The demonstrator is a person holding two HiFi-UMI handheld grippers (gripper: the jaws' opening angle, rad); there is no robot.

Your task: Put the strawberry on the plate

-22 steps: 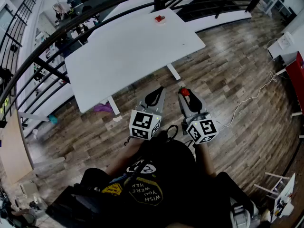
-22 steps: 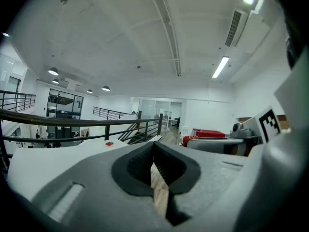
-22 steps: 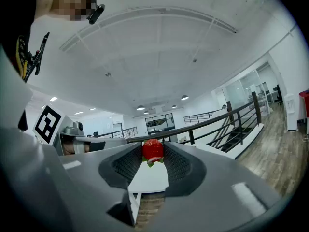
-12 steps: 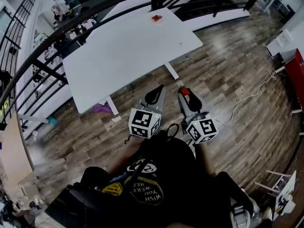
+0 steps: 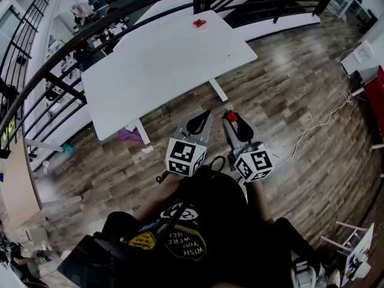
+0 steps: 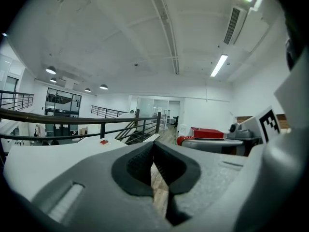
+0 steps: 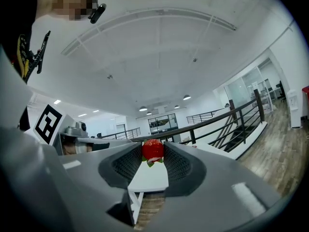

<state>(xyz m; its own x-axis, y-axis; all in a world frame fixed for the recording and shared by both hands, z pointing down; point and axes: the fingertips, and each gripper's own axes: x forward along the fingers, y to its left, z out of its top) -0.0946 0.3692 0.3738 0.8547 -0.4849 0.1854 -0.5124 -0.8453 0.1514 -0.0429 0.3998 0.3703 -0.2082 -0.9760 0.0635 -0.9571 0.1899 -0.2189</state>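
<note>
Strawberry (image 7: 153, 150) is pinched right at the tips of the right gripper (image 5: 232, 119), red body up and the green leafy bit hanging below, so those jaws are clamped on it from both sides. It's up in the air over the wood floor (image 5: 288, 101), not on anything. The gripper is held about level, close in front of the person's black shirt (image 5: 198, 221).

Left gripper (image 6: 153, 146) sits just beside it, tilted a bit downward, jaws pressed together at the tips with nothing between them, only a sliver of floor showing through the gap lower down.

Both are short of the white bench (image 5: 162, 65), clear of its near edge. Way over at the bench's far end there's a small red thing (image 5: 199, 23), too tiny to make out what it is or what it's sitting on. A dark railing (image 5: 90, 35) curves behind the bench. Under the bench lies a purple scrap (image 5: 129, 135), and off to the right a white cable (image 5: 318, 125) snakes across the floor.
</note>
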